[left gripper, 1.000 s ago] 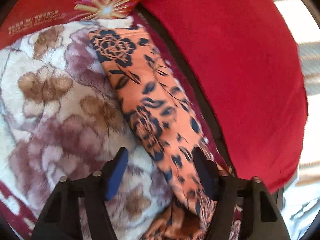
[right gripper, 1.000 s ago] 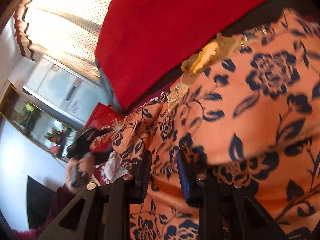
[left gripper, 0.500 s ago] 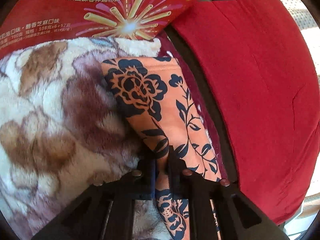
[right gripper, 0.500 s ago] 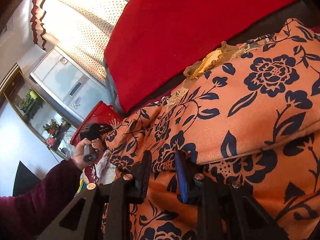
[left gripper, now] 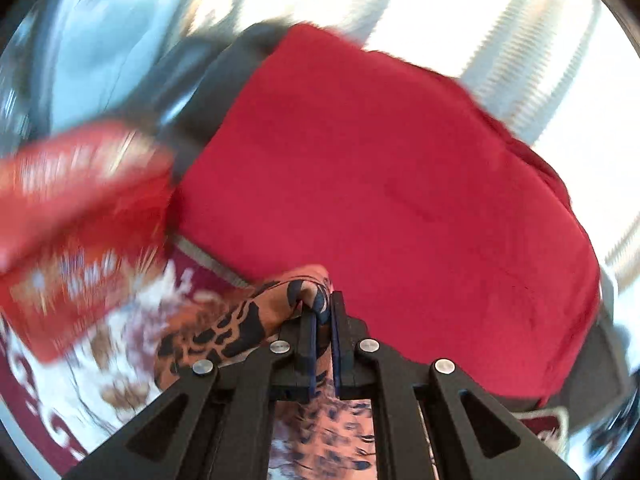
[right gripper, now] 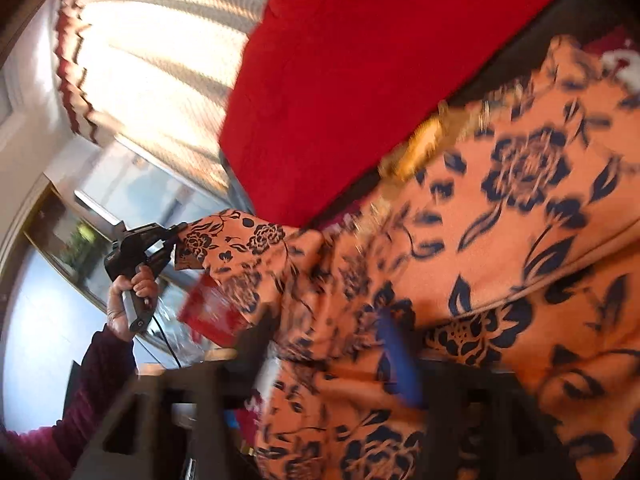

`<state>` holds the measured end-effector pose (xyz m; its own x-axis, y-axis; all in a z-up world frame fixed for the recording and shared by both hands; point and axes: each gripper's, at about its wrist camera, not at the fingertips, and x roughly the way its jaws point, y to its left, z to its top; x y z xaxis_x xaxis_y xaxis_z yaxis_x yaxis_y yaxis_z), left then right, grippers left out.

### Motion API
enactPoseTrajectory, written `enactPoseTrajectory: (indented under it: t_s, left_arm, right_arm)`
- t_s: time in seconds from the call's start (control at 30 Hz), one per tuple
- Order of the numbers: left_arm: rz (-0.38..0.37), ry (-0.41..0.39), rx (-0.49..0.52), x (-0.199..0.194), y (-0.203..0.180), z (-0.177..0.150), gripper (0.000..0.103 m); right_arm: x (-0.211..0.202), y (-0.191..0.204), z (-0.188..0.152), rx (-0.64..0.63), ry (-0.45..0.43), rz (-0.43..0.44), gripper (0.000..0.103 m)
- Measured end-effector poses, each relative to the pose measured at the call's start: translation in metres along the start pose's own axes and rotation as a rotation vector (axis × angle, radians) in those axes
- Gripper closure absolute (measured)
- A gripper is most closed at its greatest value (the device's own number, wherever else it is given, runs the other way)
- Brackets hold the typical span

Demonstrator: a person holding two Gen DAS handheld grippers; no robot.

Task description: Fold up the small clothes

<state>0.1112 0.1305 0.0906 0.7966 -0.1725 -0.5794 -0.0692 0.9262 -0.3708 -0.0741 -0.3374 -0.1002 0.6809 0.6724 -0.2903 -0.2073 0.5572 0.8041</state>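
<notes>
Left gripper [left gripper: 323, 320] now clamped on corner of orange cloth with dark-blue floral print [left gripper: 248, 320], lifted off plush blanket [left gripper: 132, 364] where it lay a second ago. Right gripper [right gripper: 332, 356] jaws opening, releasing cloth draped between them. Fold swing starting, likely. Red cushion [left gripper: 380, 184] behind. Blur hides right fingertips; garment's far edges cut off.

Daylight floods in through the curtain [right gripper: 160, 60] behind the scene and blows out to white glare in both views — the red cushion [left gripper: 380, 200] stays evenly lit, with soft shadow only. Motion blur smears the left view's box [left gripper: 80, 220] and rug [left gripper: 120, 360], and the right view's cloth [right gripper: 500, 240]. Fisheye bending curves everything toward black corners.
</notes>
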Motion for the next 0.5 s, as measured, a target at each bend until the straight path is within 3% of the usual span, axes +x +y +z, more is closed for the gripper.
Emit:
enactPoseTrajectory:
  t_s: [0.13, 0.27, 0.33, 0.43, 0.47, 0.5]
  left_arm:
    - [-0.070, 0.000, 0.175, -0.027, -0.092, -0.007, 0.097]
    - [-0.150, 0.086, 0.347, -0.010, -0.186, -0.058, 0.097]
    - [-0.178, 0.153, 0.421, 0.008, -0.230, -0.097, 0.096]
    - [-0.237, 0.366, 0.551, 0.042, -0.281, -0.166, 0.078]
    - [-0.247, 0.458, 0.603, 0.047, -0.297, -0.195, 0.077]
    - [-0.257, 0.489, 0.628, 0.046, -0.300, -0.210, 0.077]
  right_arm:
    - [-0.051, 0.008, 0.007, -0.031, -0.097, 0.022, 0.030]
    - [-0.101, 0.003, 0.010, -0.034, -0.187, 0.003, 0.030]
    - [-0.124, -0.004, 0.011, -0.025, -0.228, -0.010, 0.030]
    - [-0.157, -0.019, 0.012, 0.012, -0.287, -0.046, 0.030]
    - [-0.164, -0.023, 0.012, 0.019, -0.299, -0.056, 0.030]
    - [-0.171, -0.027, 0.014, 0.026, -0.308, -0.065, 0.030]
